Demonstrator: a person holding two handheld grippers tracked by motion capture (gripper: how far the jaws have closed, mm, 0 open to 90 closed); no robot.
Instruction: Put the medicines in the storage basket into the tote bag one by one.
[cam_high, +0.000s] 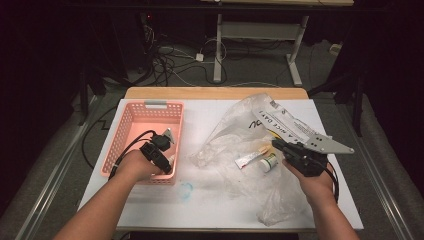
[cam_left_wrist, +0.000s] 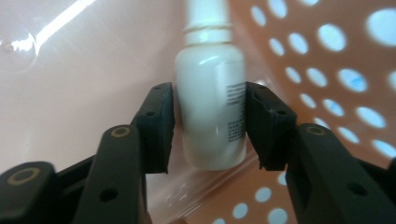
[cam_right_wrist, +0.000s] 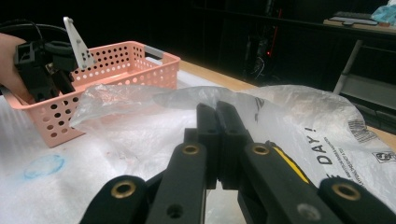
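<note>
Looking down from the high view, we find the left tool (cam_high: 159, 150) inside the pink basket (cam_high: 131, 116), which stands at 9 o'clock on the white counter (cam_high: 210, 200). The right tool (cam_high: 295, 152) rests at 3 o'clock on a clear plastic bag (cam_high: 235, 117), with a small tube (cam_high: 248, 160) and a small white jar (cam_high: 269, 163) just beside its tip at 9 o'clock of it.

In the left gripper view, we see the left tool part open, its two black pads (cam_left_wrist: 161, 126) set against both sides of a white bottle (cam_left_wrist: 211, 107). The bottle lies on the basket floor (cam_left_wrist: 70, 93), its neck pointing to 12 o'clock, with the perforated wall (cam_left_wrist: 336, 74) at 3 o'clock.

In the right gripper view, we see the right tool (cam_right_wrist: 217, 140) fully closed with nothing between its pads, above the plastic bag (cam_right_wrist: 299, 112). The pink basket (cam_right_wrist: 135, 65) sits at 10 o'clock, with the left tool (cam_right_wrist: 42, 70) in it.
</note>
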